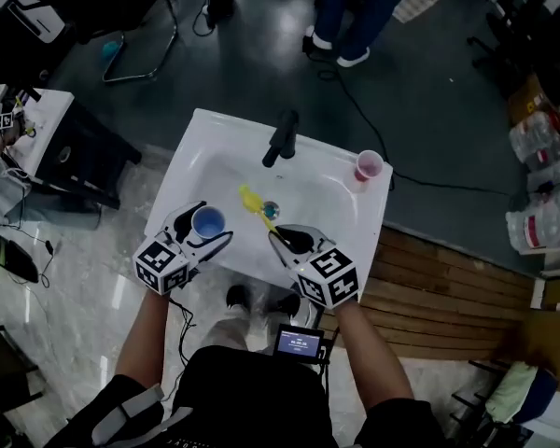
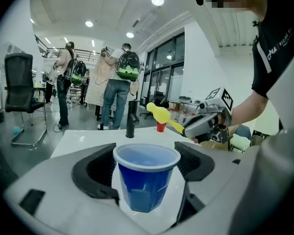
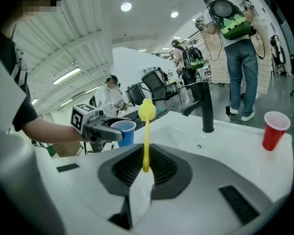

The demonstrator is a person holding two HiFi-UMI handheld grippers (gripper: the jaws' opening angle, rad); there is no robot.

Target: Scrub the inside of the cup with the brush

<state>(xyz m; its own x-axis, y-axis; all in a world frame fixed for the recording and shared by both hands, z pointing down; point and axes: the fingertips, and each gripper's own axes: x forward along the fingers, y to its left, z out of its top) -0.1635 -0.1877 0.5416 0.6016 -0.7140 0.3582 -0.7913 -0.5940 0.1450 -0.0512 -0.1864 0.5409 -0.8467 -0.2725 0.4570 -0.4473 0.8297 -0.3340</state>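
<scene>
Left tool (image 1: 215,224) clamped on cup (image 2: 146,180), upright, mouth up, left of centre over the sink (image 1: 355,215). Right tool (image 1: 282,234) grips brush (image 3: 146,131) by the handle, shaft pointing upper left. Cup lies left of brush head, apart. I'd swing left, tip down.

The left tool (image 2: 147,168) clamps an upright blue cup (image 2: 145,190); beyond, the right tool (image 2: 187,130) holds a yellow brush (image 2: 167,120).

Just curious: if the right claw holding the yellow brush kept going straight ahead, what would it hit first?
Probably nothing near: the right claw aims its brush between cup and faucet; depth is unclear.
</scene>
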